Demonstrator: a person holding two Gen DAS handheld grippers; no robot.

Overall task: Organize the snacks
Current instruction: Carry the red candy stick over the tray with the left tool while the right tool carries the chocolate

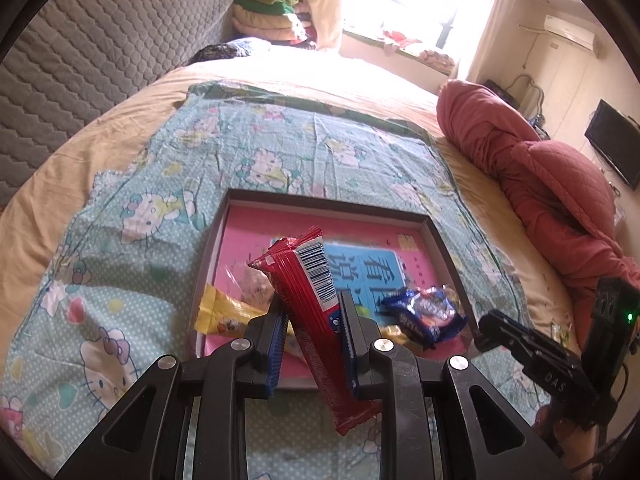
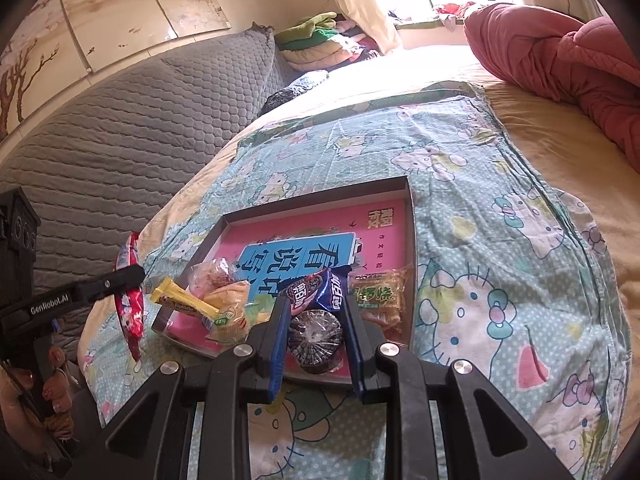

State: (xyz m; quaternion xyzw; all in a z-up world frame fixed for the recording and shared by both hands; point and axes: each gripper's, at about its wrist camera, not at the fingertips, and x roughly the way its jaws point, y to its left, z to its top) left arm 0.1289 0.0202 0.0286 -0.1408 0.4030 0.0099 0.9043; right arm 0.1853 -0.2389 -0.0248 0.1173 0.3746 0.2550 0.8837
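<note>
A shallow dark-rimmed tray (image 1: 328, 202) with a pink printed bottom lies on a cat-print cloth (image 1: 160, 208) on the bed. My left gripper (image 1: 310, 300) is shut on a long red snack packet (image 1: 316, 344) with a barcode, held tilted above the tray's near edge. From the right wrist view, that red packet (image 2: 130, 312) and left gripper (image 2: 136, 274) hang left of the tray (image 2: 316, 196). My right gripper (image 2: 316, 302) is shut on a blue packet of dark round cookies (image 2: 316, 332) over the tray's near part. A yellow bar (image 2: 184, 300), a bun packet (image 2: 232, 308) and a brown pastry packet (image 2: 378, 296) lie in the tray.
A bunched red quilt (image 1: 540, 184) lies on the bed's right side. A grey quilted headboard (image 1: 80, 60) runs along the left, with folded bedding (image 1: 276, 12) stacked by the window. A hand (image 2: 52, 392) holds the left gripper's handle. A dark screen (image 1: 614, 148) hangs on the right wall.
</note>
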